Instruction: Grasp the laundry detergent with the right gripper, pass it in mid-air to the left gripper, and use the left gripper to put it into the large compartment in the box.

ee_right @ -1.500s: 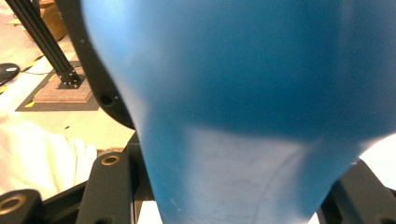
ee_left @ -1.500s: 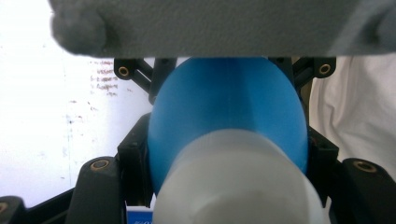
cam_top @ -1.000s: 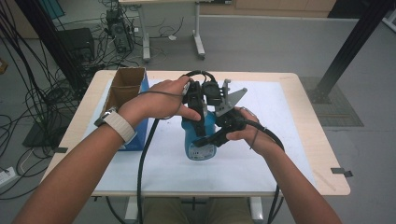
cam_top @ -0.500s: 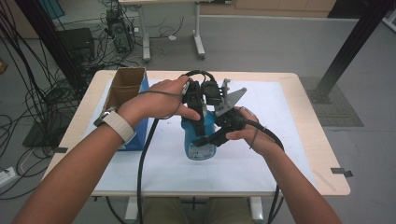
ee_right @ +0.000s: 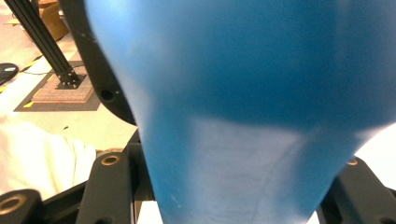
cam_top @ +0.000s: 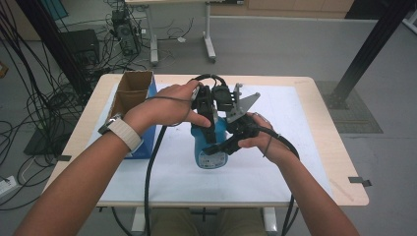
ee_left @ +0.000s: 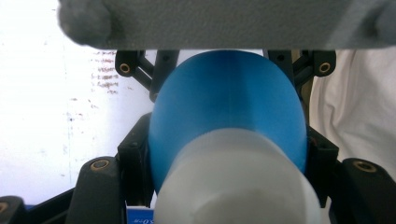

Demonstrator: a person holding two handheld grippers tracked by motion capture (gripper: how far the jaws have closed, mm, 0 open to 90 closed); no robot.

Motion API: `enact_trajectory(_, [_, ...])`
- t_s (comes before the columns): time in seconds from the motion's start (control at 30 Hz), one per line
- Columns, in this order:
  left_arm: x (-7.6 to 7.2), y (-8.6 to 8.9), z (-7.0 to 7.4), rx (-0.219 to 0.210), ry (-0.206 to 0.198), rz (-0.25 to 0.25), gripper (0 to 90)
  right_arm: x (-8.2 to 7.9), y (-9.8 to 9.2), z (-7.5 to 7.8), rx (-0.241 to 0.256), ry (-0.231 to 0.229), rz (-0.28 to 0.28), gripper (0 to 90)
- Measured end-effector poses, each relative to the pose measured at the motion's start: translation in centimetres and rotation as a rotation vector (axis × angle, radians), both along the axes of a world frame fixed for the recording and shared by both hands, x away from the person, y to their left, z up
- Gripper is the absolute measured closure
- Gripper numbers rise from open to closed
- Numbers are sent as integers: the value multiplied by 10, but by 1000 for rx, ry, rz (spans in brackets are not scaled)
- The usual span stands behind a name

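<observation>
Both grippers are clamping one blue plastic bottle with a white cap [cam_top: 212, 147] at the table's centre: the left gripper [cam_top: 205, 110] is pinching its upper end, the right gripper [cam_top: 231, 140] is squeezing its body from three o'clock. Judging by this, uncapping is starting and the cap is not yet off. At nine o'clock, an open brown cardboard box [cam_top: 132, 91] is standing, contents unclear.

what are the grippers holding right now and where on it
Both hold one blue bottle above the table. The left gripper clamps its upper part below the white cap; the right gripper grips the body lower down.
</observation>
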State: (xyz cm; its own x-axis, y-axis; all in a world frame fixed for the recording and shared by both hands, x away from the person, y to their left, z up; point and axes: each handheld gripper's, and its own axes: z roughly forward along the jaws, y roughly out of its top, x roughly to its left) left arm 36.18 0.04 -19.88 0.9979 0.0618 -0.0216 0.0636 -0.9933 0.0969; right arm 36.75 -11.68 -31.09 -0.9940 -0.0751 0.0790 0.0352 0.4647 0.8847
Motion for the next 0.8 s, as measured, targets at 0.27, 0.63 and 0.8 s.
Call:
enact_trajectory(0.27, [0, 0, 1, -3, 0, 6, 372, -1, 0, 1, 0, -2, 2, 436])
enact_trajectory(0.63, [-1, 1, 1, -4, -3, 6, 372, 0, 0, 1, -6, -16, 1, 436])
enact_trajectory(0.8, [-1, 1, 1, -4, -7, 6, 372, 0, 0, 1, -6, -17, 1, 436])
